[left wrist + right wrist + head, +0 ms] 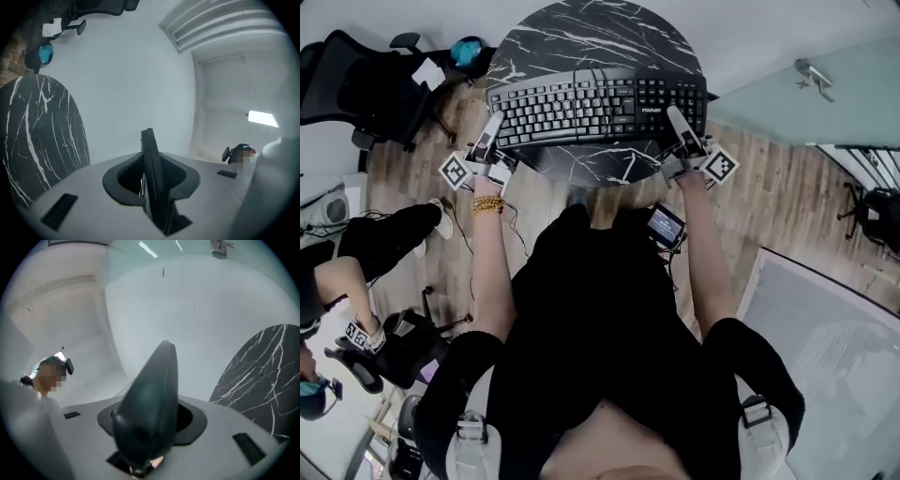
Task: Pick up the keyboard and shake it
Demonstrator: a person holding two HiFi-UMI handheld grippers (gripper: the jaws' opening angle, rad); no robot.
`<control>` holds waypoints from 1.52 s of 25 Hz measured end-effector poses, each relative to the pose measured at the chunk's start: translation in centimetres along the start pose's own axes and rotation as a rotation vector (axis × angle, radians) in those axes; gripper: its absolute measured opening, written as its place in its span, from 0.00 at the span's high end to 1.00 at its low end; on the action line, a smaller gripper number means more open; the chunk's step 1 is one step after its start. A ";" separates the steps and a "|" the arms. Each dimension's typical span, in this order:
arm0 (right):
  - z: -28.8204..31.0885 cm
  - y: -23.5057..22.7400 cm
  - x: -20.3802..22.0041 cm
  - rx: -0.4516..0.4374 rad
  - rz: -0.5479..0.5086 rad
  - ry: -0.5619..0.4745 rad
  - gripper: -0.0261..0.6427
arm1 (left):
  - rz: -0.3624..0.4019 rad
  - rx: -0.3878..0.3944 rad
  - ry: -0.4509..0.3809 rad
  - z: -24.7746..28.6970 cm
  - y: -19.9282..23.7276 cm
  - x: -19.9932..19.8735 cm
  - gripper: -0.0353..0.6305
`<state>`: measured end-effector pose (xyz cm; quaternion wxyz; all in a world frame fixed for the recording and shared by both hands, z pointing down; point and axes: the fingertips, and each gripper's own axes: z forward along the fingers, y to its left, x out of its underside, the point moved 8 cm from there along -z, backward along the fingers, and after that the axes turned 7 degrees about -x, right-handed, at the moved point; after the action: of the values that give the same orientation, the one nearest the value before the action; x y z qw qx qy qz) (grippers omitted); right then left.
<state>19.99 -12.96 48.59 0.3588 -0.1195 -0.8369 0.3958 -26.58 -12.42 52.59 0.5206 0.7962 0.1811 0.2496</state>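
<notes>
- The keyboard (pixel 595 108) is black and hangs between the two grippers, raised above the bench (pixel 591 37), a round black top with white marble veins.
- The left gripper (pixel 496 124) has its fingers clamped on the keyboard's left end. In the left gripper view that end stands edge-on as a thin dark slab right between the fingers.
- The right gripper (pixel 676 116) has its fingers clamped on the keyboard's right end. In the right gripper view that end shows as a rounded, blurred dark shape between the fingers.
- Both pairs of fingers point away from the person and somewhat upward, with pale wall beyond them.
- The bench lies below and beyond the fingers; in each gripper view it shows off to one side of the held end.
- A marker cube (pixel 455 171) sits behind the left fingers, and another marker cube (pixel 721 165) sits behind the right fingers.
- A beaded bracelet (pixel 487 203) circles the wrist behind the left gripper.
- A black office chair (pixel 366 89) stands well to the left of the left fingers, on the wooden floor (pixel 787 187).
</notes>
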 end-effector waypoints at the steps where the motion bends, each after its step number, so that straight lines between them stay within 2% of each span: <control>1: -0.2 -0.1 -0.3 -0.030 0.011 0.039 0.68 | 0.007 0.004 -0.006 0.2 -0.1 -0.4 0.81; 3: -0.5 0.0 -0.4 -0.072 0.033 0.117 0.67 | 0.018 0.019 -0.009 0.6 -0.7 -1.1 0.81; 6: -1.4 0.5 0.2 -0.068 0.029 0.220 0.70 | 0.029 0.042 0.036 1.0 -1.9 -1.8 0.81; 9: -1.8 0.7 0.4 -0.076 0.051 0.246 0.73 | 0.029 0.055 0.085 1.3 -2.6 -2.2 0.81; 11: -2.1 0.3 0.0 -0.044 0.057 0.249 0.79 | 0.041 0.061 0.150 1.6 -2.6 -2.1 0.81; 14: -2.4 -0.7 -0.9 0.001 0.102 0.277 0.79 | 0.049 0.027 0.277 2.0 -1.9 -1.8 0.81; 16: -2.1 -0.7 -1.3 0.018 0.073 0.346 0.78 | 0.055 0.007 0.340 2.0 -1.6 -2.0 0.81; 19: -2.0 -0.4 -1.7 0.030 0.012 0.428 0.75 | 0.057 0.014 0.358 1.7 -1.9 -2.0 0.81; 23: -2.4 0.3 -2.1 -0.060 0.067 0.407 0.70 | 0.020 0.035 0.335 1.6 -1.7 -1.6 0.81; 27: -1.6 -0.7 -2.9 -0.159 0.136 0.397 0.67 | -0.003 0.067 0.377 1.6 -1.2 -2.0 0.81; 29: -1.6 -1.4 -3.1 -0.132 0.132 0.423 0.73 | 0.013 0.060 0.386 1.5 -1.1 -2.0 0.81; 31: -1.8 -2.1 -3.1 -0.058 0.085 0.458 0.78 | 0.036 0.046 0.378 1.5 -0.9 -2.1 0.81; 35: -2.0 -3.0 -3.2 0.005 0.049 0.497 0.77 | 0.046 0.001 0.402 1.1 -0.7 -2.4 0.81; 38: -1.7 -3.2 -3.5 0.049 0.065 0.504 0.78 | 0.039 -0.067 0.443 1.1 -0.5 -2.3 0.81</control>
<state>23.96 -15.79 49.88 0.5460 -0.2324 -0.7070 0.3848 -27.82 -14.26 51.27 0.4895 0.7075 0.2670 0.4342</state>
